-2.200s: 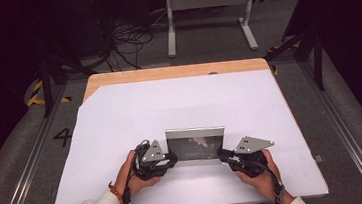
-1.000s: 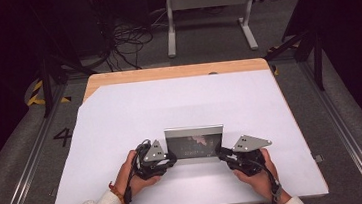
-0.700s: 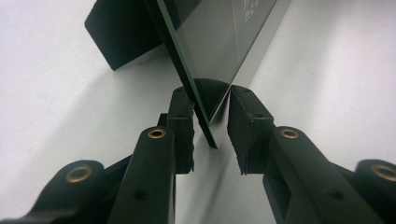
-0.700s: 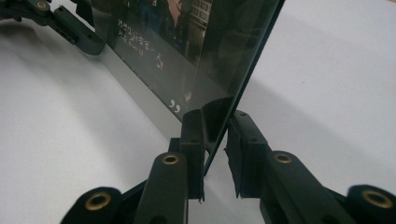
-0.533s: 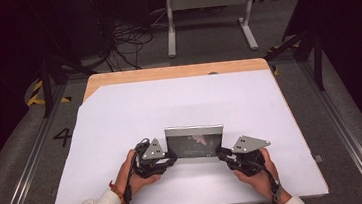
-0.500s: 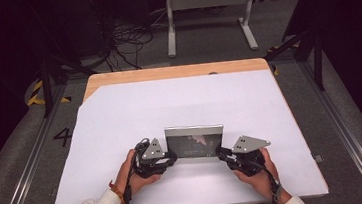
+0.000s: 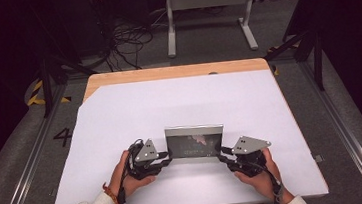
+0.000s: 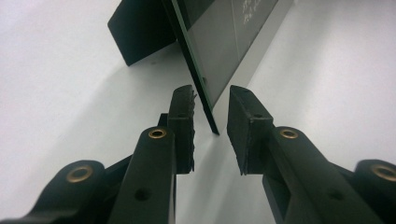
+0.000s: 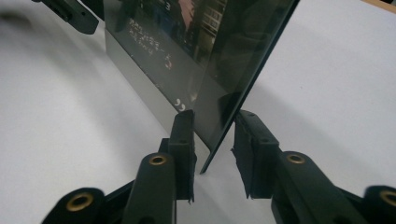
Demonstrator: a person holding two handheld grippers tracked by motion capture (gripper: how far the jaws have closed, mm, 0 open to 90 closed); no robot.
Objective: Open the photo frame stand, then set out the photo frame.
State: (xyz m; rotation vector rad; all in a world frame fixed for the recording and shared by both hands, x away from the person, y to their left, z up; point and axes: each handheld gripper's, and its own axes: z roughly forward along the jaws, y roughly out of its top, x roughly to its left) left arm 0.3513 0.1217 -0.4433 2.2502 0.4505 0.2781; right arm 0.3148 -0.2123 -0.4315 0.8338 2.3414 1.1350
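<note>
Two grippers flank one picture frame (image 7: 195, 142) that stands on the white sheet (image 7: 184, 106) covering the table, near the person's edge and about midway across. Frame stands on its long edge, dark glass face toward the person, grey border along the bottom; from the left gripper view a black back stand (image 8: 140, 32) props it from behind. Left gripper (image 7: 166, 156) at the frame's left end: in the left gripper view the frame's lower corner (image 8: 212, 123) sits between the two jaws with a gap visible on both sides, so released, not pinching. Right gripper (image 7: 220, 152) at the frame's right end: its jaws have just been opening, and in the right gripper view the frame's edge (image 9: 219, 135) lies between them with daylight either side, no grasp. Both hands rest low on the sheet. Beyond the far table edge, a grey metal stand (image 7: 209, 9) and cables (image 7: 128, 39) on the floor.
</note>
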